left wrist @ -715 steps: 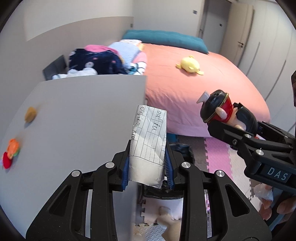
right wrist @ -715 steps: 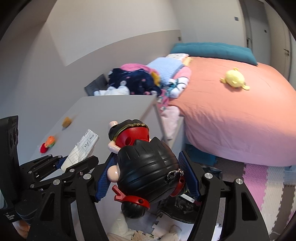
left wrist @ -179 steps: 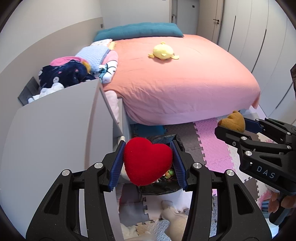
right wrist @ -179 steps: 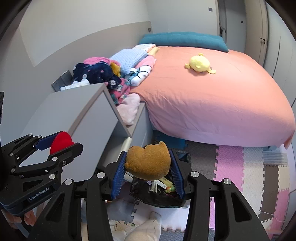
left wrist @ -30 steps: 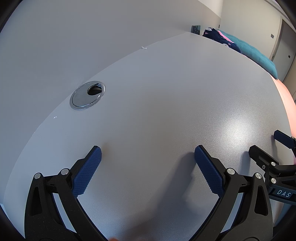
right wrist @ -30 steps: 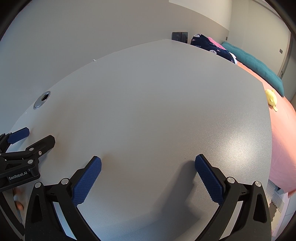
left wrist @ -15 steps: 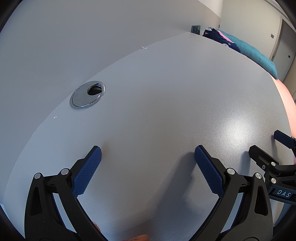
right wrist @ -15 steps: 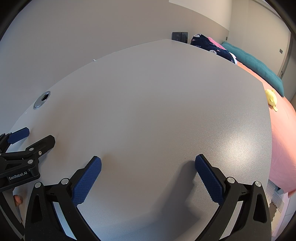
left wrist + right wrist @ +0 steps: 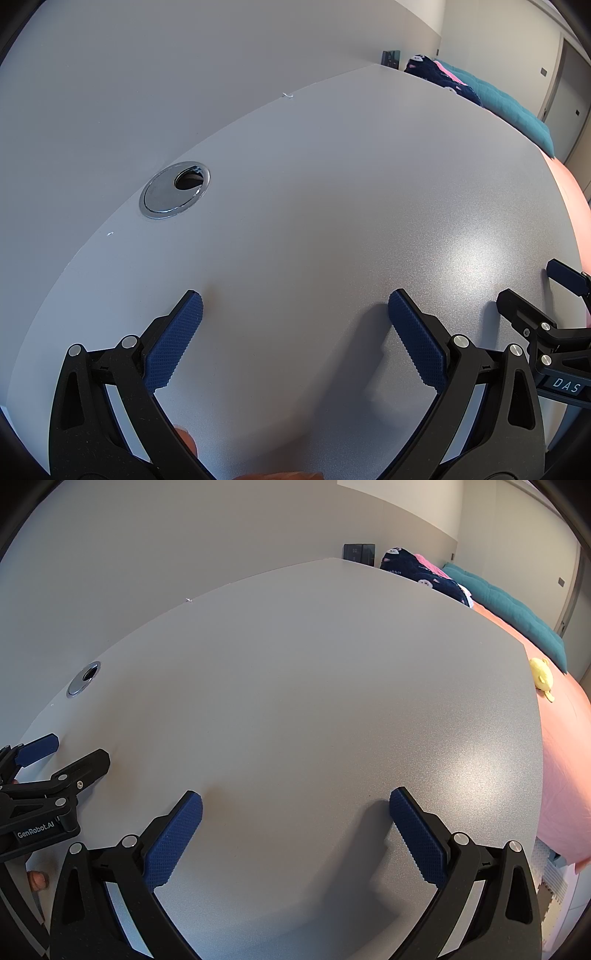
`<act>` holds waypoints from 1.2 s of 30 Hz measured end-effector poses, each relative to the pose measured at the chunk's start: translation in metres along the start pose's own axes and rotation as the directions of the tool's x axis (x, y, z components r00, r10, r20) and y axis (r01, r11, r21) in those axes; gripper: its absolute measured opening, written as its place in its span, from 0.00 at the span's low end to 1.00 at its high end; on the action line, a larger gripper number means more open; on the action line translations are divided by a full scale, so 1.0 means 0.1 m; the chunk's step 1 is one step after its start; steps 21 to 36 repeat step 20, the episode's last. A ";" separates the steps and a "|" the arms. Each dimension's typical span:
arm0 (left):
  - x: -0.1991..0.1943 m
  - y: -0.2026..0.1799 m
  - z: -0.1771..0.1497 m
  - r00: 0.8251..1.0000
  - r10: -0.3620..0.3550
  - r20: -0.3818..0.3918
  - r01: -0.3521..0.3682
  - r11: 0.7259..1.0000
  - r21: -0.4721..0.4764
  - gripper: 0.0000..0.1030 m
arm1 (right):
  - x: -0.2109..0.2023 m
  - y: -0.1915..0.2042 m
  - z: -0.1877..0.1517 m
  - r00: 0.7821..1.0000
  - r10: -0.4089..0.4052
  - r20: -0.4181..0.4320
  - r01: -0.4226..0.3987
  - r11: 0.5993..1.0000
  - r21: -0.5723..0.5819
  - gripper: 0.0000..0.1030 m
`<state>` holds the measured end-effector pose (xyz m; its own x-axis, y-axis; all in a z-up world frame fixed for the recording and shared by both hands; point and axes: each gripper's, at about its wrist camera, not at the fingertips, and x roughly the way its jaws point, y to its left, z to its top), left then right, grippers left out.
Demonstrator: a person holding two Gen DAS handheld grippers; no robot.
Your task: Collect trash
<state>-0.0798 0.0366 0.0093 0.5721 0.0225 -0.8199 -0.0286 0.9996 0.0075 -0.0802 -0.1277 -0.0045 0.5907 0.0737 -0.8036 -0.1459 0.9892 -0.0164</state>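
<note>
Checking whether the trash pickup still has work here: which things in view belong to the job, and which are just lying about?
Job:
left tongs, open, holding nothing
right tongs, open, holding nothing
desk, no trash visible on it

Lying about:
cable grommet
yellow plush on the bed
clothes pile

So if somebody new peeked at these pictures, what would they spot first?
Probably the left gripper and the right gripper, both wide open with blue pads, holding nothing over the grey desk. Next, the shiny metal cable hole near the desk's back edge, and the yellow plush toy on the pink bed.
</note>
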 end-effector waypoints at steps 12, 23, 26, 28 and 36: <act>0.01 -0.01 0.01 1.000 0.000 -0.001 0.000 1.000 -0.002 0.94 | 0.00 0.00 0.00 1.000 0.000 0.000 0.000 1.000 0.000 0.98; 0.01 0.00 0.01 1.000 0.001 -0.001 -0.001 1.000 -0.001 0.94 | 0.00 0.00 0.00 1.000 0.000 0.000 0.000 1.000 0.000 0.98; 0.01 0.00 0.01 1.000 0.001 -0.001 -0.001 1.000 -0.001 0.94 | 0.00 0.00 0.00 1.000 0.000 0.000 0.000 1.000 0.000 0.98; 0.01 0.00 0.01 1.000 0.001 -0.001 -0.001 1.000 -0.001 0.94 | 0.00 0.00 0.00 1.000 0.000 0.000 0.000 1.000 0.000 0.98; 0.01 0.00 0.01 1.000 0.001 -0.001 -0.001 1.000 -0.001 0.94 | 0.00 0.00 0.00 1.000 0.000 0.000 0.000 1.000 0.000 0.98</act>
